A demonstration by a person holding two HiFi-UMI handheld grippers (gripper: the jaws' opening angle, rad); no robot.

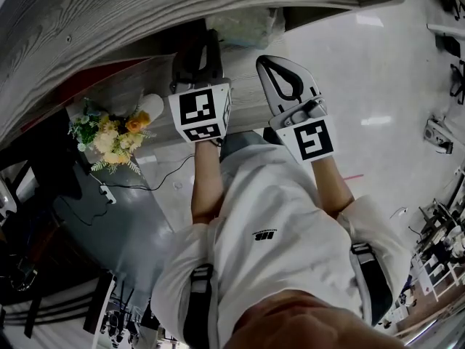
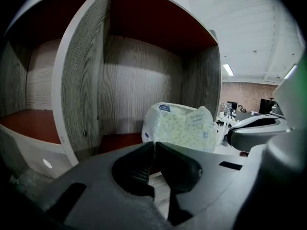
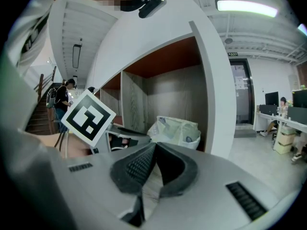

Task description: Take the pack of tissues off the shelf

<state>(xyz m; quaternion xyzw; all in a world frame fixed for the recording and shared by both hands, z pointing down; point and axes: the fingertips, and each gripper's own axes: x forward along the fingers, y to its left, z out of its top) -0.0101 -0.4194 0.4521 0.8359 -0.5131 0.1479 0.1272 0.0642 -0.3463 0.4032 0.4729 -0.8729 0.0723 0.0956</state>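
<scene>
The pack of tissues (image 2: 180,126) sits inside an open compartment of the shelf (image 2: 81,80), on the compartment's reddish-brown floor and set back toward the wood-grain rear wall. In the left gripper view it stands to the right of the vertical divider, closer to the compartment's right wall than to the divider. It is a soft, puffy pack in thin, glossy plastic wrap. The body is pale yellow-green with a fine repeating pattern, the ends are whiter, and there are small blue print patches near the top corners. The wrap is creased and gathers loosely along the upper edge. The print is too small to read.

The left tool (image 2: 154,143) has its dark jaws pressed together with nothing between them. Its tip points at the pack, which lies beyond it and apart from it. The right tool (image 3: 156,144) also has its grey jaws meeting at the tip, empty, with the pack (image 3: 175,128) visible past them in the same compartment.

In the head view both tools, left (image 1: 207,49) and right (image 1: 265,62), reach side by side toward the shelf edge (image 1: 109,20), with the pack (image 1: 243,27) just ahead of them. A bouquet of flowers (image 1: 109,137) stands lower, to the left.
</scene>
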